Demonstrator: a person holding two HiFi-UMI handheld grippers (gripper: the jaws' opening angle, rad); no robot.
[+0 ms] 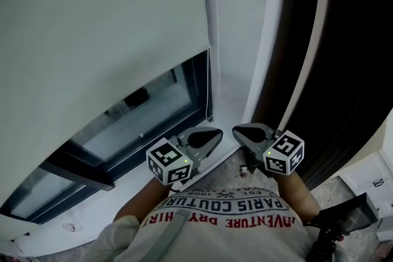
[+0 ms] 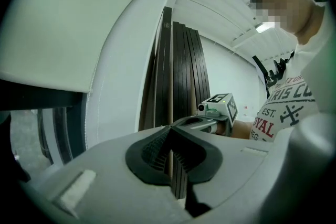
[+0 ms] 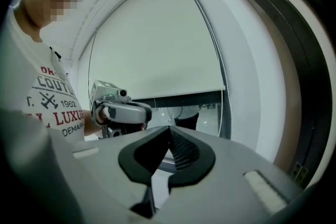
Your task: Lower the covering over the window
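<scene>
A white roller blind (image 1: 92,40) hangs over most of the window, and a strip of glass (image 1: 141,116) shows below its bottom edge. The bead chain (image 1: 209,80) runs down the blind's right side. My left gripper (image 1: 218,132) and right gripper (image 1: 236,129) are side by side near the sill, tips close to each other, just right of the chain's lower end. Both are shut with nothing between the jaws. The right gripper view shows its shut tip (image 3: 169,128), the blind (image 3: 157,50), the chain (image 3: 219,76) and the left gripper (image 3: 144,110). In the left gripper view its shut tip (image 2: 169,128) faces dark panels.
A white wall strip (image 1: 245,40) stands right of the window, with a dark door panel (image 1: 344,70) beyond it. The white sill (image 1: 110,202) runs below the glass. A black object (image 1: 344,218) and a white cabinet (image 1: 374,181) are at the lower right.
</scene>
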